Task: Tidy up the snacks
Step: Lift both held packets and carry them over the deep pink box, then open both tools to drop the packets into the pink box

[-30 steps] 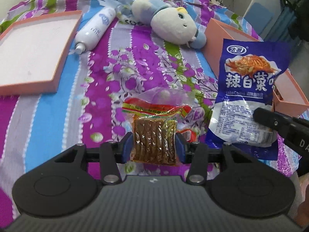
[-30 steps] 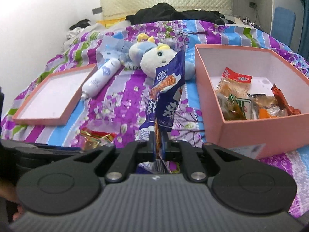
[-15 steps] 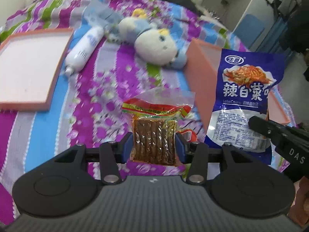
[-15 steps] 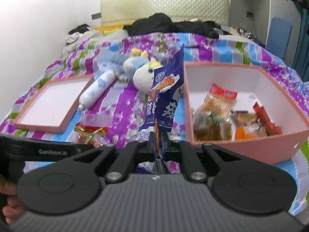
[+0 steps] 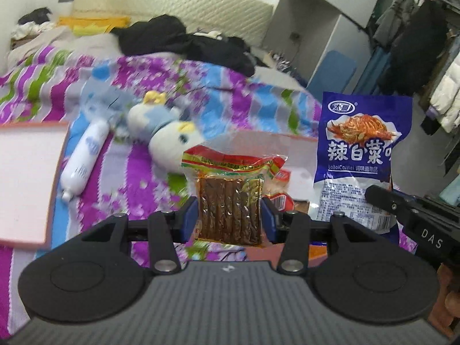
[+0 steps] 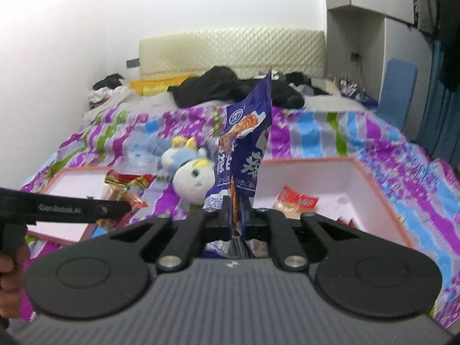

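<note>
My left gripper (image 5: 230,218) is shut on a clear packet of brown spicy strips (image 5: 230,201) with a red and yellow top, held up in the air. My right gripper (image 6: 237,215) is shut on the lower edge of a blue snack bag (image 6: 244,149), held upright; the bag's front shows in the left wrist view (image 5: 359,158). The pink box (image 6: 382,201) lies on the bed below and right of the right gripper, with a red and white packet (image 6: 296,201) inside. The strip packet also shows in the right wrist view (image 6: 123,184).
A plush toy (image 5: 169,138) and a white bottle (image 5: 86,158) lie on the striped bedspread (image 6: 330,129). The pink box lid (image 5: 26,178) lies at the left. Black clothes (image 5: 187,40) are piled near the headboard. A wardrobe (image 5: 325,28) and hanging clothes stand at the right.
Both grippers have risen and tilted up with their packets still held. The bed now sits lower in both views and the headboard and room show.
</note>
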A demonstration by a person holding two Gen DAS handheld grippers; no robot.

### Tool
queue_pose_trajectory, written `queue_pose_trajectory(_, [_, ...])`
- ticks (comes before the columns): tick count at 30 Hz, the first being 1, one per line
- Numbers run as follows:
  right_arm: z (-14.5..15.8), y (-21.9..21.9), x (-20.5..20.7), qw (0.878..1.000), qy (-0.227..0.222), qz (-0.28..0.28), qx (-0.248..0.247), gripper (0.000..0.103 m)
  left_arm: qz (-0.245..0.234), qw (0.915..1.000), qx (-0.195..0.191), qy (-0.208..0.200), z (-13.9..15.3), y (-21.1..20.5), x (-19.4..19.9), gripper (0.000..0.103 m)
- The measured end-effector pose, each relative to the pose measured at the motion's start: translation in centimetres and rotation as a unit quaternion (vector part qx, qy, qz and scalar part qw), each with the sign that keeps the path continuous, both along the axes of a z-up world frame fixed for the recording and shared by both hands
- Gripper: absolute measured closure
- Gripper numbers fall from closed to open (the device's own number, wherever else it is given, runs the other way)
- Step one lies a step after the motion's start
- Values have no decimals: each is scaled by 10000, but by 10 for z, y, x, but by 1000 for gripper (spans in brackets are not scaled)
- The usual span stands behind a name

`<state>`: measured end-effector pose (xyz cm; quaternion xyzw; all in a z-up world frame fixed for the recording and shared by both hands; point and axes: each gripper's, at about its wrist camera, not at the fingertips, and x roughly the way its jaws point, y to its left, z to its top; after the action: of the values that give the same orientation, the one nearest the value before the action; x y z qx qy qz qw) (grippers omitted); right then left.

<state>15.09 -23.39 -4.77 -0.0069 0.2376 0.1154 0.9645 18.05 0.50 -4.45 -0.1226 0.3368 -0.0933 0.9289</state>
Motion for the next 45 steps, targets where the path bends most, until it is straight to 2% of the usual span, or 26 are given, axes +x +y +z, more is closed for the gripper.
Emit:
queue_pose_trajectory(7, [11, -36, 7, 9986, -297, -432, -103, 95, -458, 9986, -59, -244, 25, -39, 17, 51])
queue_pose_trajectory(11, [4, -63, 19, 9974, -199, -696, -1, 95, -740, 9969, -126, -233, 24, -66, 39, 51])
queue_pose_trajectory(19, [-26, -89, 63, 9958, 85, -910, 43, 95, -1072, 9942, -17, 86, -5, -114, 93, 51])
queue_pose_trajectory(25, [-63, -101, 99, 9941, 470, -978, 45, 95, -1278, 9910, 39, 386, -40, -140, 142, 51])
queue_pose_trajectory(36, [-121, -112, 139, 9895, 1108, -903, 227, 95, -1461, 9855, 142, 849, -98, -167, 199, 48])
queue_pose_trajectory(38, [-126, -113, 139, 9883, 1182, -917, 311, 95, -1428, 9856, 150, 891, -102, -167, 200, 39])
queue_pose_trajectory(40, [-126, -115, 139, 9874, 1214, -930, 406, 95, -1380, 9860, 222, 909, -101, -165, 199, 35])
queue_pose_trajectory(45, [-109, -115, 128, 9885, 1058, -974, 461, 95, -1305, 9887, 147, 720, -77, -154, 185, 33])
